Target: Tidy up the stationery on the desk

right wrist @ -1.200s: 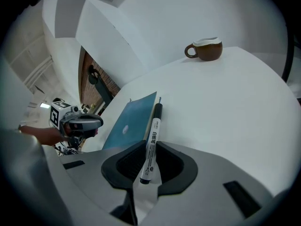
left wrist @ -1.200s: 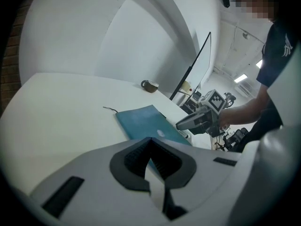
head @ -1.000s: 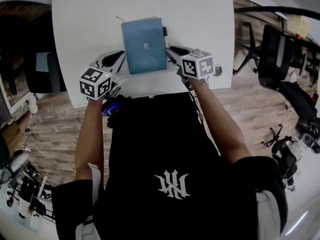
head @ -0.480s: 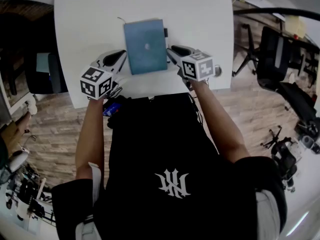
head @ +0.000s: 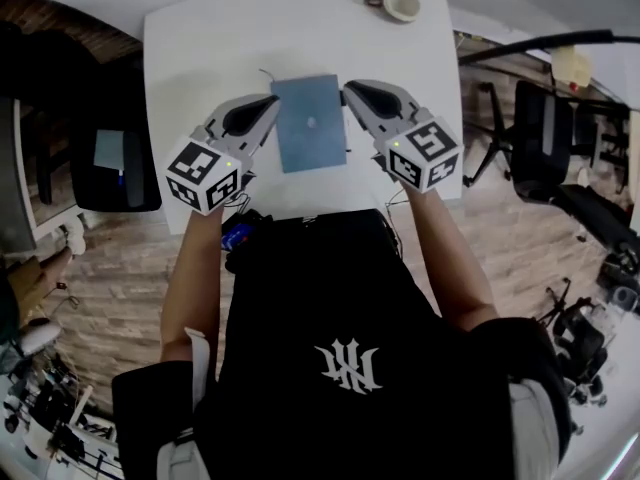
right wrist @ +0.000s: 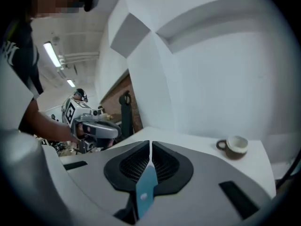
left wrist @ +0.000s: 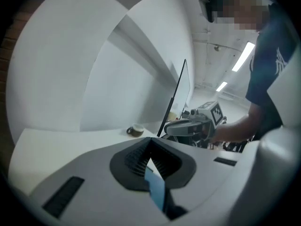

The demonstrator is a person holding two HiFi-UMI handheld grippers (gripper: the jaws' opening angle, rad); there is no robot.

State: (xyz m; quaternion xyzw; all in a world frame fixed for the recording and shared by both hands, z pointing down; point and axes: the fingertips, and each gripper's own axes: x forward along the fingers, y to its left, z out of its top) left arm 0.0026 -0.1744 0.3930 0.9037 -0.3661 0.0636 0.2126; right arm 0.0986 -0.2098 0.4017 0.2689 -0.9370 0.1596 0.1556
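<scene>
1. The blue notebook (head: 309, 123) is held over the middle of the white desk (head: 210, 48), between the two grippers.
2. The left gripper (head: 274, 105) has its jaws pressed together on the notebook's left edge. In the left gripper view only a narrow blue strip shows between the dark pads (left wrist: 134, 158). The rest is cut off by the gripper body.
3. The right gripper (head: 351, 91) pinches the notebook's right edge. Its jaws have just been closing, with the blue cover between them. The right gripper view shows only a thin blue wedge.
4. In the head view the jaw tips meet the notebook's edges, and the contact points cannot be made out there.
5. A thin dark strand at the notebook's far left corner is too small to identify.
6. A cup (head: 402, 4) stands at the desk's far edge, well apart from the notebook.
</scene>
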